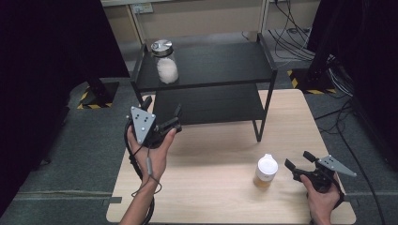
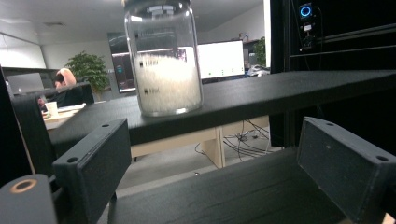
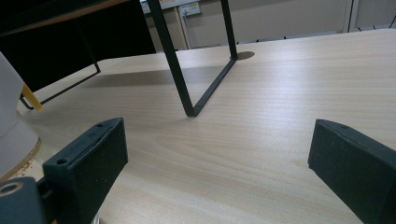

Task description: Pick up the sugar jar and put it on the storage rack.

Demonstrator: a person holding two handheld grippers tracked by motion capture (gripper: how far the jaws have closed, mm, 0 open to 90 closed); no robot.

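Note:
A glass jar (image 1: 164, 62) with a metal lid, partly full of white grains, stands at the left of the black rack's top shelf (image 1: 220, 65). My left gripper (image 1: 162, 112) is open, held just in front of the lower shelf below the jar; in the left gripper view the jar (image 2: 163, 60) rises above and between the jaws. A small jar with a white cap (image 1: 266, 170) and yellowish contents stands on the wooden table (image 1: 211, 187). My right gripper (image 1: 298, 163) is open just right of it, with nothing between its jaws. The white cap (image 3: 11, 121) shows at the left edge of the right gripper view.
The rack's lower shelf (image 1: 211, 105) and its thin front leg (image 1: 261, 126) stand over the back of the table. The rack leg (image 3: 187, 79) lies ahead of the right jaws. Cables (image 1: 300, 42) lie on the floor behind, and dark curtains hang at both sides.

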